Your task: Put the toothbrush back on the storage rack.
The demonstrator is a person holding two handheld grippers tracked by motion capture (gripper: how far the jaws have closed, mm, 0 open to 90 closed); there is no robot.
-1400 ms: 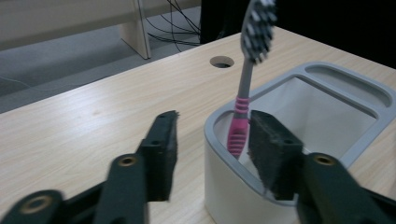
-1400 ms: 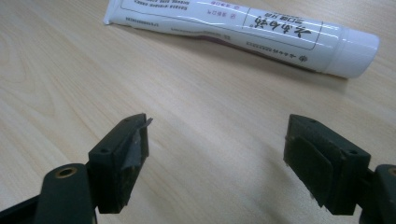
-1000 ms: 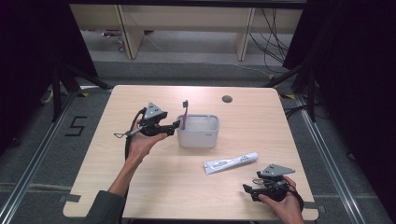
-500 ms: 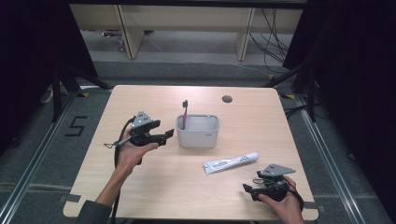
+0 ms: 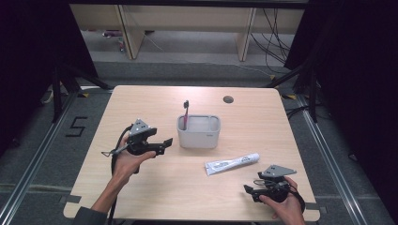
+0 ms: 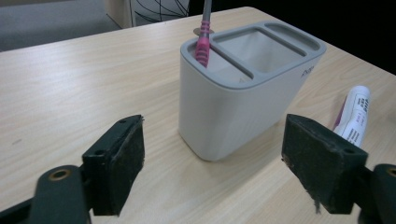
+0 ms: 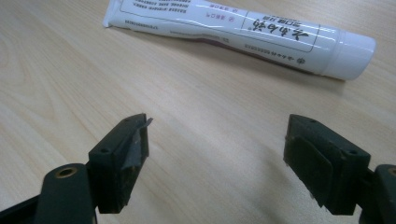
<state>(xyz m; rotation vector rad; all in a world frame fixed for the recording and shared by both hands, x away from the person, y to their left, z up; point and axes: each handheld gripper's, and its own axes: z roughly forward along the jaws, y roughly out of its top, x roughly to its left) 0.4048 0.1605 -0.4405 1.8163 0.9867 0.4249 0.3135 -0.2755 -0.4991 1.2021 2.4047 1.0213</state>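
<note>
Toothbrush (image 5: 186, 114) stands in the holder (image 5: 198, 131), centre of the frame; toothpaste (image 5: 233, 163) lies lower right.
Left tongs (image 5: 165, 144), jaws just opening, and right tongs (image 5: 247, 189) gape empty; a careless swing could tip the holder.

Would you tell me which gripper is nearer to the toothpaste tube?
Right. The right gripper sits just below the toothpaste tube; the left gripper is across the table, beside the holder.
</note>
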